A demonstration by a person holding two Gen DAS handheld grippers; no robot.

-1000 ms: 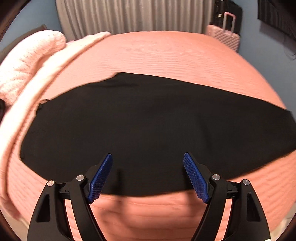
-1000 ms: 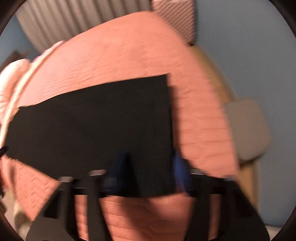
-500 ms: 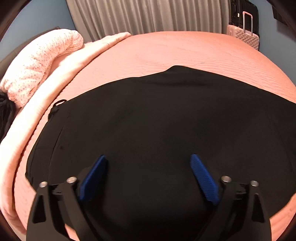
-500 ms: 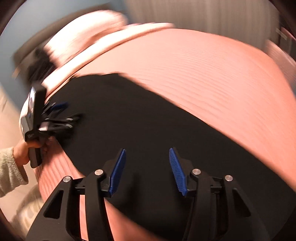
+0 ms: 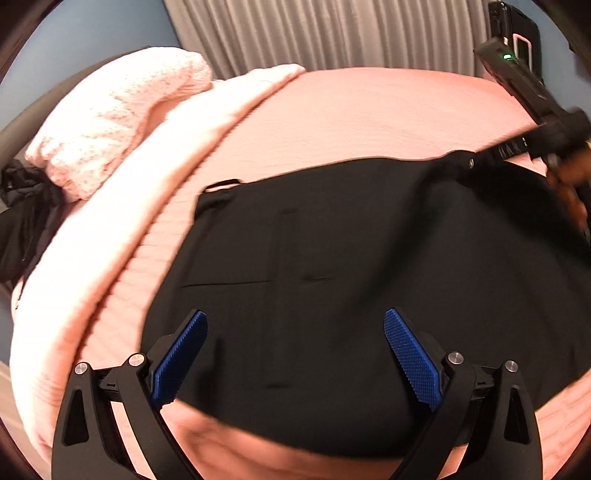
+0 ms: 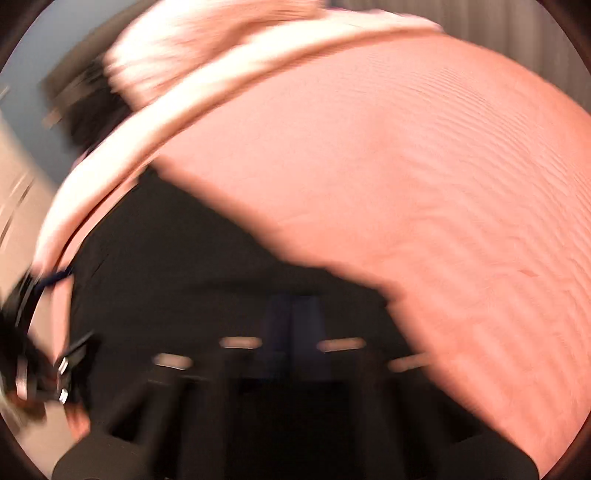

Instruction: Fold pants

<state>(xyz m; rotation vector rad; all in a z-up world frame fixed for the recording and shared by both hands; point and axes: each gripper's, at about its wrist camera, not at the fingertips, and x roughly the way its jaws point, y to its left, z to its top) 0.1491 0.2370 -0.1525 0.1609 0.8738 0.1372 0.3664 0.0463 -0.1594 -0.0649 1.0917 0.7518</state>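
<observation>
Black pants (image 5: 332, 277) lie flat on a salmon-pink bedspread (image 5: 369, 110), waistband end toward the pillows. My left gripper (image 5: 295, 354) is open and empty, its blue pads (image 5: 181, 354) just above the pants' near edge. My right gripper (image 5: 476, 162) shows at the far right of the left wrist view, its tips at the pants' far edge. In the blurred right wrist view the right gripper (image 6: 291, 325) hangs over the pants (image 6: 184, 277), blue pads close together; I cannot tell whether cloth is between them. The left gripper (image 6: 40, 369) shows at the left edge.
A pale pink blanket (image 5: 110, 221) and a fluffy pillow (image 5: 118, 118) lie along the left of the bed. Dark clothing (image 5: 26, 221) sits at the far left. Grey curtains (image 5: 332, 33) and a suitcase (image 5: 517, 26) stand behind the bed.
Both grippers have swung left toward the waistband end. The right gripper has reached the pants' far edge and its pads have come much closer together; its view is heavily blurred by motion.
</observation>
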